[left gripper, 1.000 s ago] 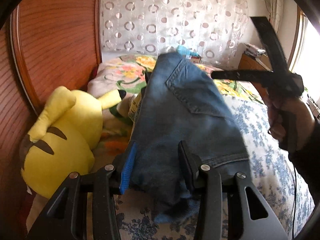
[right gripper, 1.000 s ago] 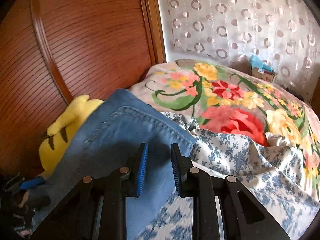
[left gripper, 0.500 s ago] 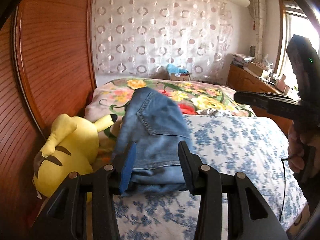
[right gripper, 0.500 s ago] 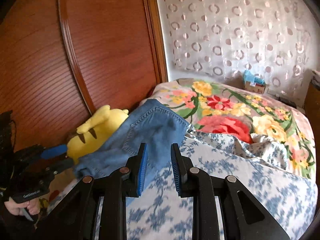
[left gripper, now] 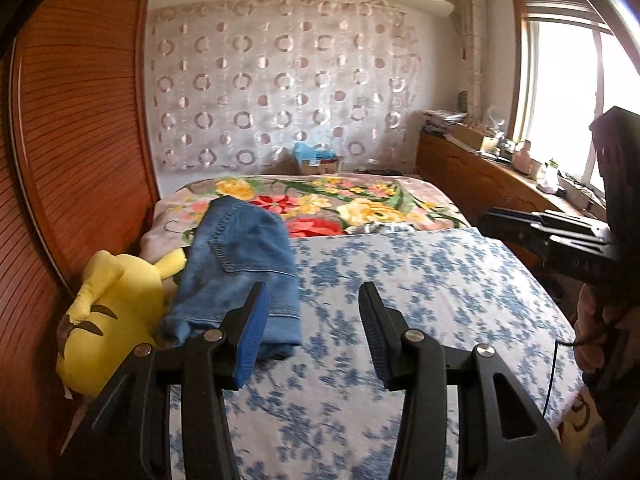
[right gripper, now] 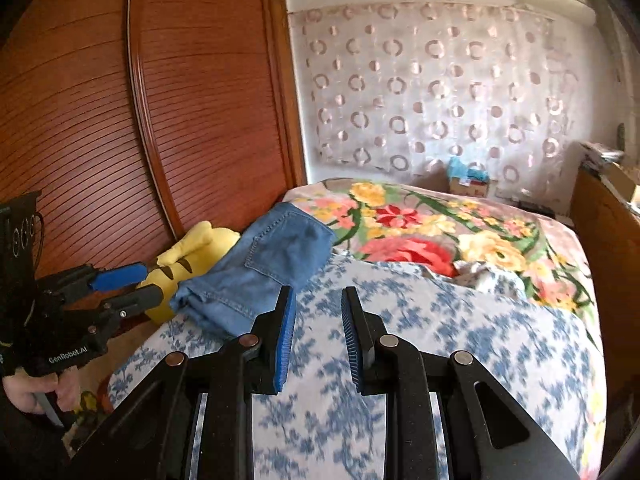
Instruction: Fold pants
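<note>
Jeans (left gripper: 240, 264) lay folded on the bed's (left gripper: 420, 280) far left (beside a yellow plush (left gripper: 112, 312)); left tool (left gripper: 312, 332) just widening, right tool (right gripper: 318, 336) narrow, both empty.

Folded pants (left gripper: 240, 264) hide part of the yellow plush toy (left gripper: 108, 320); the near bedsheet (left gripper: 320, 432) is blurred; dresser clutter (left gripper: 520, 148), upper right, too small to tell.

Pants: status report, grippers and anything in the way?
Left gripper open, empty, jaws just opened wider. Right gripper open, empty. Pants folded on bed. Yellow plush toy touching them.
</note>
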A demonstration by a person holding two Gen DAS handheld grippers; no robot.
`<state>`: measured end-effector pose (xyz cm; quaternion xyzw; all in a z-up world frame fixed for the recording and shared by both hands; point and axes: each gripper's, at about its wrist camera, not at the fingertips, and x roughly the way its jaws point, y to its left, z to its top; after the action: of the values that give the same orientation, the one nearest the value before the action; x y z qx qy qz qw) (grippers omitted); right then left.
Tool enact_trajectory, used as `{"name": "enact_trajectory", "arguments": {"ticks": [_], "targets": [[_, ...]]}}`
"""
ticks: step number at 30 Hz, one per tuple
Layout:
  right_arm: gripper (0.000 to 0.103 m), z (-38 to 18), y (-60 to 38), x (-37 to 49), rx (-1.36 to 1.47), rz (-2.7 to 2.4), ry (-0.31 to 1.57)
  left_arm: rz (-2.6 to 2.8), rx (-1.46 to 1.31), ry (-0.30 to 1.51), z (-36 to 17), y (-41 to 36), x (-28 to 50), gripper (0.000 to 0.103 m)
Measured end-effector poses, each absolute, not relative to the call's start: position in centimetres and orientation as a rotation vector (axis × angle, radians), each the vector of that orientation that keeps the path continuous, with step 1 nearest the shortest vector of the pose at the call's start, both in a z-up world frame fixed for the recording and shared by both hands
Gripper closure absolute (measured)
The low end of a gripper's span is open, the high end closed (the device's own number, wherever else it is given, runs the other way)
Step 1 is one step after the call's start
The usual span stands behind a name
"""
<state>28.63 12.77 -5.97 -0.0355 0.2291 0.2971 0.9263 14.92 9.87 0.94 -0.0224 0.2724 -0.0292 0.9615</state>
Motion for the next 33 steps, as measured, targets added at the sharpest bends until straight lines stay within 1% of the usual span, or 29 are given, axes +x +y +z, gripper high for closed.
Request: {"name": "enact_trajectory", "arguments": {"ticks": [1, 3, 5, 6, 7, 8, 9, 10, 11, 15, 16, 17, 18, 22, 24, 26, 33], "targets": [[0.079, -6.2, 12.3, 28.1, -0.068, 0.599, 0.47, -0.068, -0.046, 0.552, 1.0, 9.5, 14.6, 0.055], [0.079, -6.4, 11.5, 26.8, -0.065, 0.585, 0.467, -0.09, -0.045, 0.55, 1.1, 8.5, 13.8, 0.05], [0.079, -6.5, 10.8, 25.4, -0.058, 0.573, 0.463, -0.107, -0.041, 0.539, 1.2, 7.7, 13.0, 0.034], [0.079, -6.5, 10.4, 24.9, -0.053, 0.567, 0.46, -0.111, -0.04, 0.535, 1.3, 7.4, 12.7, 0.031], [0.079, -6.5, 9.9, 23.9, -0.051, 0.564, 0.457, -0.117, -0.037, 0.531, 1.4, 6.9, 12.3, 0.024], [0.079, -6.5, 9.6, 23.3, -0.049, 0.559, 0.454, -0.125, -0.033, 0.529, 1.6, 6.4, 11.8, 0.023], [0.077, -6.5, 9.4, 22.7, -0.049, 0.553, 0.452, -0.132, -0.03, 0.527, 1.7, 6.0, 11.5, 0.023], [0.076, -6.5, 9.1, 22.1, -0.046, 0.546, 0.45, -0.137, -0.028, 0.524, 1.7, 5.6, 11.2, 0.017], [0.074, -6.5, 8.8, 21.5, -0.043, 0.541, 0.444, -0.142, -0.025, 0.516, 1.9, 5.2, 10.7, 0.014], [0.065, -6.5, 7.6, 19.2, -0.028, 0.516, 0.429, -0.123, 0.002, 0.492, 2.6, 3.5, 9.0, 0.013], [0.063, -6.5, 7.4, 19.0, -0.024, 0.512, 0.429, -0.127, 0.001, 0.485, 2.8, 3.2, 8.6, 0.004], [0.06, -6.4, 7.2, 18.5, -0.019, 0.507, 0.425, -0.134, -0.003, 0.479, 3.0, 3.0, 8.2, 0.0], [0.057, -6.4, 6.9, 17.9, -0.015, 0.504, 0.42, -0.138, -0.005, 0.474, 3.2, 2.8, 7.9, 0.0], [0.054, -5.6, 6.2, 16.3, -0.014, 0.468, 0.406, -0.151, -0.013, 0.459, 4.0, 1.9, 6.8, 0.0], [0.045, -5.1, 5.8, 15.5, -0.013, 0.449, 0.392, -0.156, -0.014, 0.45, 4.5, 1.4, 6.3, 0.0], [0.042, -4.8, 5.7, 14.5, -0.016, 0.422, 0.378, -0.156, -0.02, 0.44, 4.9, 1.1, 5.9, 0.0], [0.041, -3.7, 4.8, 11.6, -0.008, 0.346, 0.335, -0.067, -0.003, 0.428, 5.9, 0.3, 4.8, 0.0]]}}
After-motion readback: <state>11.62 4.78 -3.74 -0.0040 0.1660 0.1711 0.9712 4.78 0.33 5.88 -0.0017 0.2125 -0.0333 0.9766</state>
